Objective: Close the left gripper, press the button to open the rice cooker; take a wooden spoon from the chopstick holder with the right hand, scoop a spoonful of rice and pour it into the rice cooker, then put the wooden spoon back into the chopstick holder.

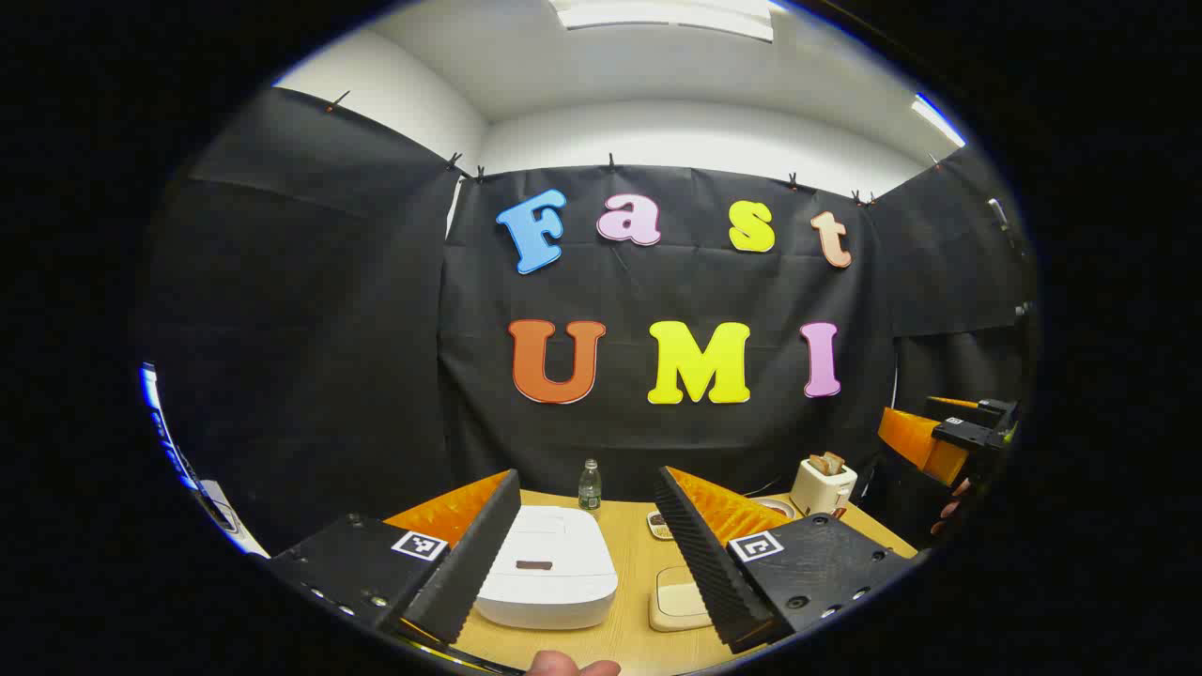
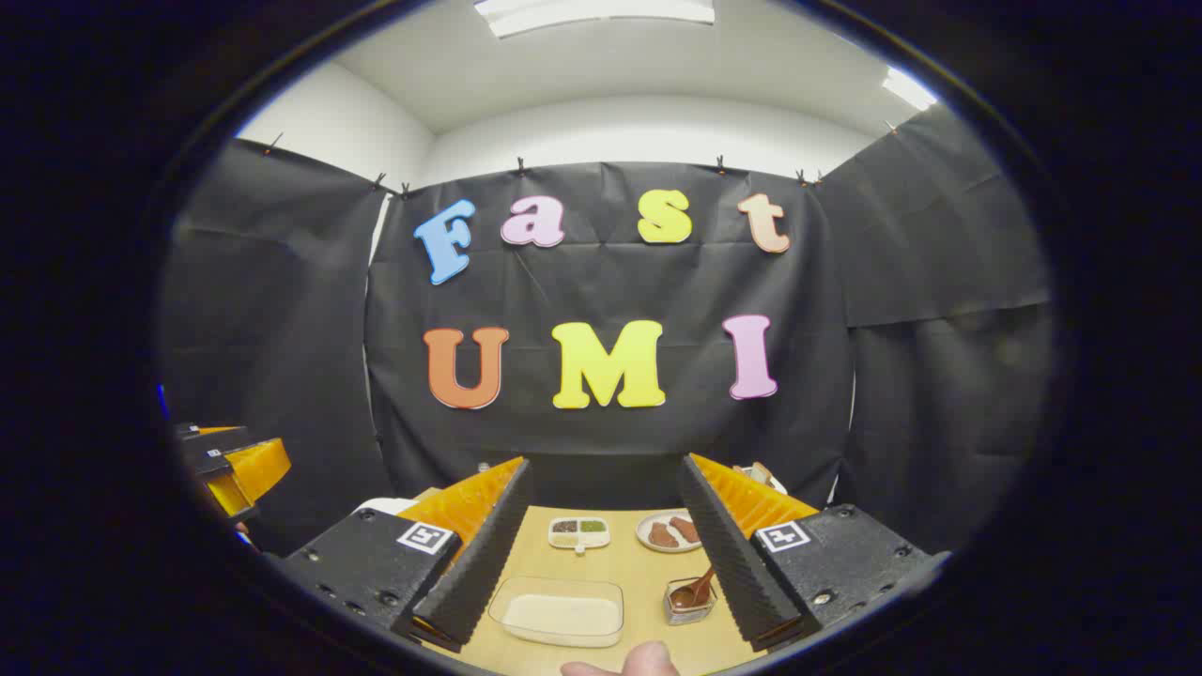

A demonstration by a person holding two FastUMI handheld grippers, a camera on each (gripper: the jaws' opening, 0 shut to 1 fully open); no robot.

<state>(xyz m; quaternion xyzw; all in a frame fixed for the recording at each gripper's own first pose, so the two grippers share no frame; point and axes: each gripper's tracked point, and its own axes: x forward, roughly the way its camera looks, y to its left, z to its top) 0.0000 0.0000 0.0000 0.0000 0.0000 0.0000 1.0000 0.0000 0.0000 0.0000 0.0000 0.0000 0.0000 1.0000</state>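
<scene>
Wooden tabletop [image 1: 629, 563] lay beneath both hand-held tools. In the left gripper view, the left gripper [image 1: 587, 554] hung above the table with its two fingers spread wide and nothing between them. Framed in that gap sat the white rice cooker [image 1: 547, 566], lid down, a small dark patch on its top. Just right of the cooker lay a flat cream-coloured square object [image 1: 678, 601], partly hidden by the gripper's finger. Behind the cooker stood a small clear bottle [image 1: 589, 486] near the back edge of the table. Farther right, by the wall, a white toaster [image 1: 823, 483] held slices of bread. A fingertip [image 1: 563, 666] showed at the bottom edge.

In the right gripper view, the right gripper [image 2: 606, 554] was likewise released, fingers well apart and holding nothing, raised over the table. Between its fingers lay a clear shallow container of rice [image 2: 559, 612]. Just beside it, to the right, stood the small chopstick holder [image 2: 690, 601] with the wooden spoon [image 2: 697, 589] resting in it, handle leaning toward the gripper's finger. Beyond these sat a small divided dish [image 2: 579, 532] with dark and green contents, and a round plate [image 2: 669, 531] carrying brown pieces. The other gripper [image 2: 230, 465] showed at the far left edge of this view.
</scene>
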